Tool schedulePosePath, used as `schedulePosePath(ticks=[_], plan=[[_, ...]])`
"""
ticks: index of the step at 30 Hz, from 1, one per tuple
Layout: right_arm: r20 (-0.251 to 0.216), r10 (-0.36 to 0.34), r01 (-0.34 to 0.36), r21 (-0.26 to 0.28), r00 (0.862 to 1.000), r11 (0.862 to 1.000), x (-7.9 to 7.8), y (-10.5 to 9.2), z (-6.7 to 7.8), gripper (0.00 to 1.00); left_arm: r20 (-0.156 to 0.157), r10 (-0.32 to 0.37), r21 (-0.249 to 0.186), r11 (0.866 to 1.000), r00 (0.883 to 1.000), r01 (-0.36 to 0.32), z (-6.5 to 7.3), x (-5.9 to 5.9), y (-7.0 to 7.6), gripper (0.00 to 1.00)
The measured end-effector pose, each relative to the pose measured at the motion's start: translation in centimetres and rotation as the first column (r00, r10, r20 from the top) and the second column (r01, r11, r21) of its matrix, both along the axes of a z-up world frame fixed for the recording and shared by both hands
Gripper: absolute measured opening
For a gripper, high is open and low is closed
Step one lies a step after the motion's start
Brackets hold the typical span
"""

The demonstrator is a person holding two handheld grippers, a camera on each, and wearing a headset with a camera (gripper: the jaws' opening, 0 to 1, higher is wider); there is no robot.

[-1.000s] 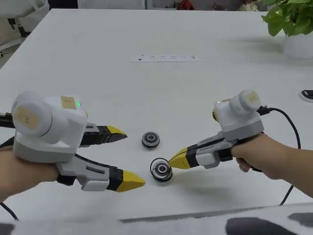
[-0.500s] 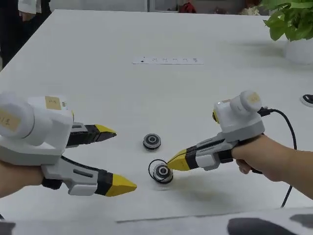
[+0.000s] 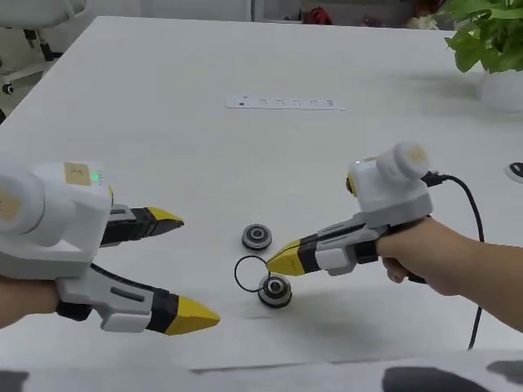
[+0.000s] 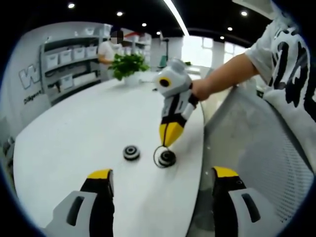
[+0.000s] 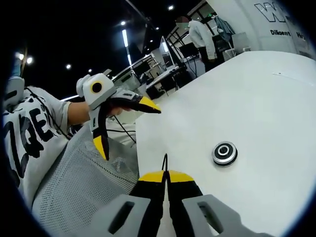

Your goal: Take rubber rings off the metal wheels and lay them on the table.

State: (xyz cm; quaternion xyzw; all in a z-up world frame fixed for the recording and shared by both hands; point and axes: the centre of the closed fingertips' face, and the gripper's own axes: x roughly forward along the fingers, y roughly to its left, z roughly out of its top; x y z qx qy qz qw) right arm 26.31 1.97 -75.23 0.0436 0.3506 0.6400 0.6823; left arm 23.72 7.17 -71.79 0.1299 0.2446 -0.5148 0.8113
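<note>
A person at a white desk (image 3: 245, 163) works two handheld grippers on a pair of small metal wheels. The right gripper (image 3: 272, 261), its yellow-tipped fingers (image 5: 167, 177) pressed together, pinches a thin black rubber ring (image 3: 237, 275) just beside the near wheel (image 3: 274, 291); whether the ring's lower edge touches the wheel or the desk cannot be told. The far wheel (image 3: 257, 237) sits apart behind it, a dark band around its rim. The left gripper (image 3: 184, 267) hovers to the left with its fingers spread wide and nothing between them. In the left gripper view, the ring (image 4: 154, 157) hangs from the right gripper (image 4: 170, 140) at the near wheel (image 4: 168, 158).
</note>
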Motion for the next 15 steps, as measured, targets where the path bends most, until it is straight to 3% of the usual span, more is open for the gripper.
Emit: schedulePosePath(ticks=[15], plan=[[0.001, 0.008, -0.008, -0.003, 1.000, 1.000, 0.4, 2.1, -1.0, 0.00, -0.002, 0.029, 0.002, 1.000, 1.000, -0.029, 0.2, 0.1, 1.1, 0.86]])
